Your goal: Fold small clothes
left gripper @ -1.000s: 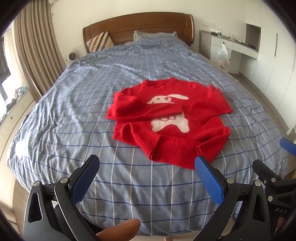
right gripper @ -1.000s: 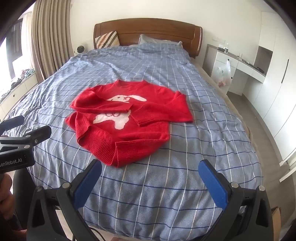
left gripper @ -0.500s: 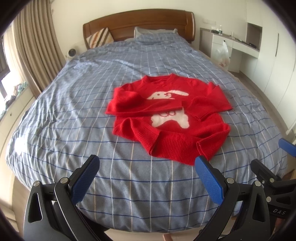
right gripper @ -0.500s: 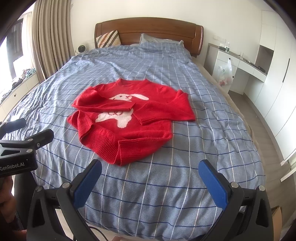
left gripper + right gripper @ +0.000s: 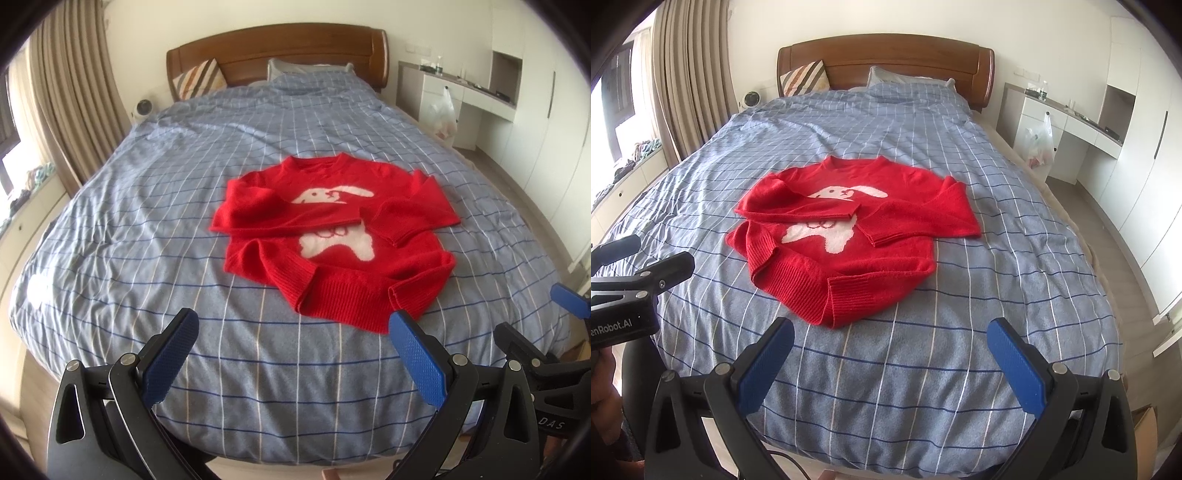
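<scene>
**Presently: both grippers empty, sweater ahead on the bed**

We find the left gripper point(image 5: 291, 354) spread wide, holding nothing. The right gripper point(image 5: 892, 360) stands likewise wide and empty. The red sweater point(image 5: 857, 236) lies ahead of both, well apart from the fingertips, flat on the checked blue bedcover point(image 5: 960, 369), both sleeves folded across its white rabbit motif.

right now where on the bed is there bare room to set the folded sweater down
Bare bedspread lies on both sides of the red sweater, between its collar and the pillows, and in the strip from its hem to the foot edge. Only the middle is taken. Both tongs, left and right, hang open at that edge.
</scene>
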